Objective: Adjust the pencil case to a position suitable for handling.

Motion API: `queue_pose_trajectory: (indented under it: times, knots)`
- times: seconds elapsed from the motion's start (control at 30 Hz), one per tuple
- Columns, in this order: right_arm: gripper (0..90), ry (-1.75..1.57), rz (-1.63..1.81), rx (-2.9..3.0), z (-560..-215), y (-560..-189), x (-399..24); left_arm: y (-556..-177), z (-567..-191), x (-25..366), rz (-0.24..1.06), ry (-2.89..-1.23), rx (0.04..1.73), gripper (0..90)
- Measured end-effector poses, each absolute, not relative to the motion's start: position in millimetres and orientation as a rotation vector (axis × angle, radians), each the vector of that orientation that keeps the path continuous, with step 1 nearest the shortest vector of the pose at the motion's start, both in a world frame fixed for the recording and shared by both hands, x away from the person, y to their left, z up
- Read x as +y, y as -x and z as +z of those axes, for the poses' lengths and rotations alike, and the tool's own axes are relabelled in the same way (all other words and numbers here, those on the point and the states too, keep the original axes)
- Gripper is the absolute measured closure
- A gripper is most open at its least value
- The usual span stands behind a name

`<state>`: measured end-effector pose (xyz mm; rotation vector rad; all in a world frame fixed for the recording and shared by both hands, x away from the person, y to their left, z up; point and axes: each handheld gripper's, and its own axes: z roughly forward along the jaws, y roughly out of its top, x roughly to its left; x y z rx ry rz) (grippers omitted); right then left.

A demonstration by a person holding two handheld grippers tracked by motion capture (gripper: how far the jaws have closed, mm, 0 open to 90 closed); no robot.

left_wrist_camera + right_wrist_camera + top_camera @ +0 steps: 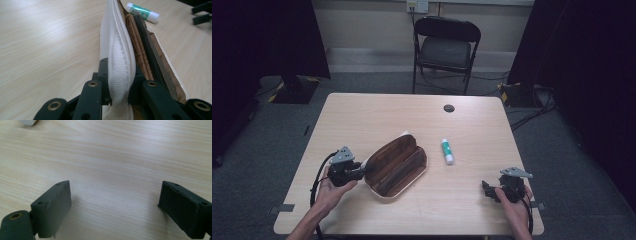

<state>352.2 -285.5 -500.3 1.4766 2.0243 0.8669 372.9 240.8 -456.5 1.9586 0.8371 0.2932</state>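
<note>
High view: left hand-held gripper clamped on open brown-lined white fabric pencil case; right hand-held gripper wide, empty; green-and-white glue stick not yet inside, loading probably remaining.

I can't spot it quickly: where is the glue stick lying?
In the high view the glue stick lies on the table, just right of the open pencil case.

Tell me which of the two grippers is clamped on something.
The left gripper: its jaws pinch the white edge of the open pencil case. The right gripper rests on the bare table, jaws wide apart with nothing between them.
</note>
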Motion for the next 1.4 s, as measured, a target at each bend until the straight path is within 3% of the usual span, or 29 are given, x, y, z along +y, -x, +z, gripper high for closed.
queue_pose_trajectory:
  times: [0.73, 0.97, 1.13, 1.2, 1.4]
  knots:
    - [9.6, -1.477, 0.864, 2.025, -500.2, -353.4, -284.3, -361.8, -456.9, 214.3, 0.136, -2.023, 0.630, 77.6]
    - [9.7, -1.476, 0.870, 2.029, -500.1, -352.7, -283.9, -359.0, -456.5, 215.3, 0.153, -2.014, 0.664, 69.7]
    - [9.7, -1.475, 0.870, 2.029, -500.1, -352.8, -283.9, -352.2, -454.9, 220.1, 0.206, -2.028, 0.700, 55.0]
    - [9.7, -1.476, 0.870, 2.029, -500.2, -352.8, -283.9, -351.0, -453.8, 223.6, 0.234, -2.041, 0.726, 55.0]
    - [9.6, -1.476, 0.869, 2.028, -500.2, -353.1, -283.6, -353.6, -452.5, 226.6, 0.267, -2.027, 0.743, 73.9]
